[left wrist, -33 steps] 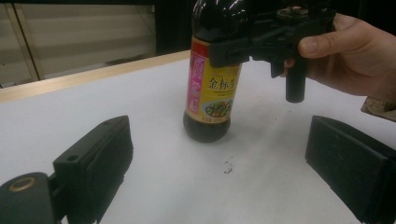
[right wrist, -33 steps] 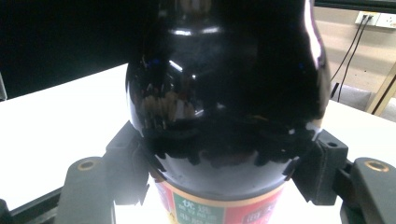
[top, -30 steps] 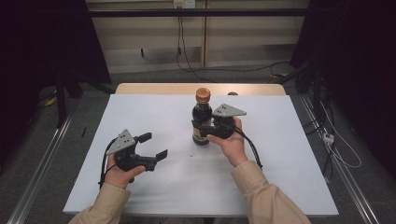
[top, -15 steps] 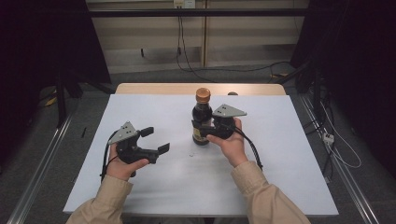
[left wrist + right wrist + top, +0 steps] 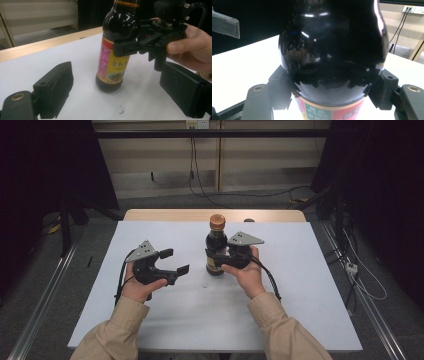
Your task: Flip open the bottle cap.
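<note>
The left hand-held gripper (image 5: 171,261) is held above the white table (image 5: 150,320) with its jaws wide apart and nothing between them; they have just been closing a little, and in the left gripper view the two black pads (image 5: 58,85) frame a stretch of bare table. Just beyond those pads, straight ahead and slightly to the right of their centre line, the dark sauce bottle (image 5: 117,50) stands upright on its base. It is already clamped at the body, just above the yellow and pink label (image 5: 112,68), by the right hand-held gripper (image 5: 218,260), whose pads are seen pressed on both sides of the glass in the right gripper view. Beyond and above that grip sits the brown cap (image 5: 217,221), which is untouched. The step in hand is judged to be bringing the free gripper to the bottle, probably to the cap. For it to go well, the right grip should be kept firm and level so the bottle is not tipped or twisted on the table; the left jaws should be raised to cap height, centred on the neck, and closed only once both pads flank the cap squarely, since the smooth glass could slip under a glancing contact.
</note>
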`<state>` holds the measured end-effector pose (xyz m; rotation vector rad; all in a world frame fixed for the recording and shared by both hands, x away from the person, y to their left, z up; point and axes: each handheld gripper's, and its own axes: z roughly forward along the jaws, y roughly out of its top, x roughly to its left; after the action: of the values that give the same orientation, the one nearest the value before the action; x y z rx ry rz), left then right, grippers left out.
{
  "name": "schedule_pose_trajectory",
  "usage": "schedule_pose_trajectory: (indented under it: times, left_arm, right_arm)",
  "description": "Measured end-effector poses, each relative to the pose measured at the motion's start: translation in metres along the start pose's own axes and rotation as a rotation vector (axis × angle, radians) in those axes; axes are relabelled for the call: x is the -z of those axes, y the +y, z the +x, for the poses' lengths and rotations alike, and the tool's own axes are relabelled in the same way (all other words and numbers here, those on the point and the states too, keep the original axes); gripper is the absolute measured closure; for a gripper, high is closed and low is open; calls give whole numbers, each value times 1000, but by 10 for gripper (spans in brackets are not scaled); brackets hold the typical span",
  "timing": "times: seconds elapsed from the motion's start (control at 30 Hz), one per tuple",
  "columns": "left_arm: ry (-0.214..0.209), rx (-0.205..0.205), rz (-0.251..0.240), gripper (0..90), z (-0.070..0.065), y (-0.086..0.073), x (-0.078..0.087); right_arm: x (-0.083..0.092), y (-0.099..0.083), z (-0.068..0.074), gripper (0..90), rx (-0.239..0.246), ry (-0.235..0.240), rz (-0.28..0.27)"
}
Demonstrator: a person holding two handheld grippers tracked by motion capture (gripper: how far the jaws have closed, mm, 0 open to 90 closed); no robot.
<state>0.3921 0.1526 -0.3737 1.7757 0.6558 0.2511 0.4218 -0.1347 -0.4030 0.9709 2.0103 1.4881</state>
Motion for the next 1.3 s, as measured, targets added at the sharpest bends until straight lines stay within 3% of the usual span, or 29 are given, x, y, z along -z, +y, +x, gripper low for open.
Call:
schedule_pose_trajectory:
  times: [0.3, 0.43, 0.5, 0.57, 0.73, 0.87, 1.0, 1.1, 1.17, 1.23, 1.3]
  left_arm:
    - [-8, -36, 6, 264, 4, 14, -7]
    - [-19, -80, 18, 340, 3, 21, -10]
    - [39, -60, 35, 382, 4, 24, -11]
    - [43, -36, 6, 422, 6, 26, -12]
    - [91, -92, 0, 511, 8, 33, -15]
    - [67, -92, 36, 534, 6, 40, -19]
    - [65, -86, 24, 538, 8, 47, -21]
    - [19, -77, 20, 555, 10, 52, -24]
    - [-43, -66, 45, 639, 8, 56, -27]
    - [-49, -72, 74, 711, 6, 59, -29]
    - [-67, -39, 66, 776, 7, 61, -31]
  right_arm:
    - [0, 0, 0, 301, -7, 2, 0]
    - [0, -1, 0, 301, -9, 2, -2]
    - [0, -1, -1, 300, -12, 3, -1]
    - [0, -1, -1, 300, -12, 3, -1]
    - [0, -1, -1, 300, -15, 3, 0]
    - [0, -1, -1, 300, -16, 5, -1]
    - [0, -1, -1, 300, -16, 4, 1]
    - [0, -1, 0, 300, -16, 3, 1]
    - [0, -1, -1, 300, -18, 4, 1]
    - [0, -1, -1, 300, -19, 4, 2]
    - [0, -1, -1, 300, -21, 4, 1]
